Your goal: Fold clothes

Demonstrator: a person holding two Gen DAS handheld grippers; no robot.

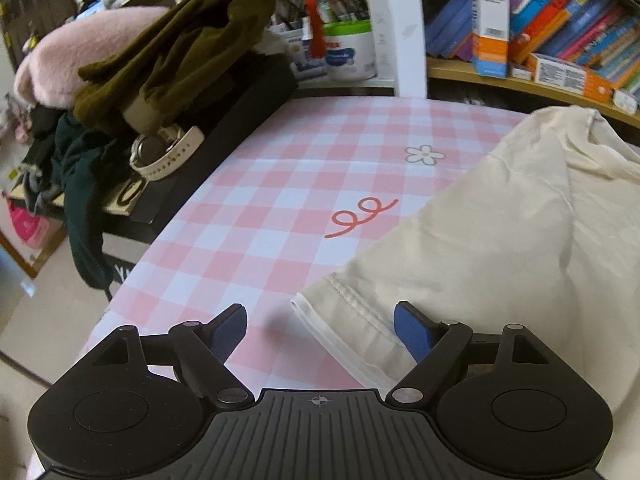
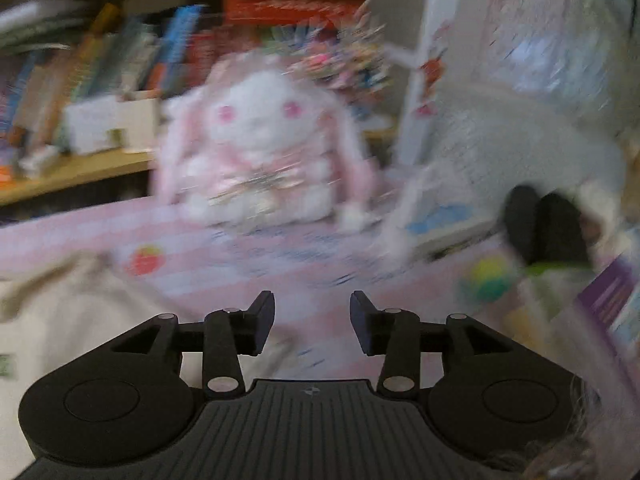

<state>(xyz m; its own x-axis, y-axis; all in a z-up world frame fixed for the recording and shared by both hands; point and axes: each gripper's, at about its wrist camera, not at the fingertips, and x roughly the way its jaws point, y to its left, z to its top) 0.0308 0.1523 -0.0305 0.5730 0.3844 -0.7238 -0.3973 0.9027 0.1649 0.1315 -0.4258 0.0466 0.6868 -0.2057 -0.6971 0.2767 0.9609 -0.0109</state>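
Pink checked tablecloth under a half-cropped cream shirt, right view blurred, both jaws open and empty.

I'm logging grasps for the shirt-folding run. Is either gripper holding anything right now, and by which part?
Nothing is held. The left gripper stands open over the cream shirt sleeve hem; the right gripper is open with only tablecloth between its fingers.

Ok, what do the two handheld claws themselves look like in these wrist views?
Both look alike: a matte black ribbed body with two round discs, black linkage arms on silver pivot pins, and a small crosshair mark at centre. The left claw has blue ribbed pads; the right claw has dark pads, their colour unclear. No cables or sleeves show.
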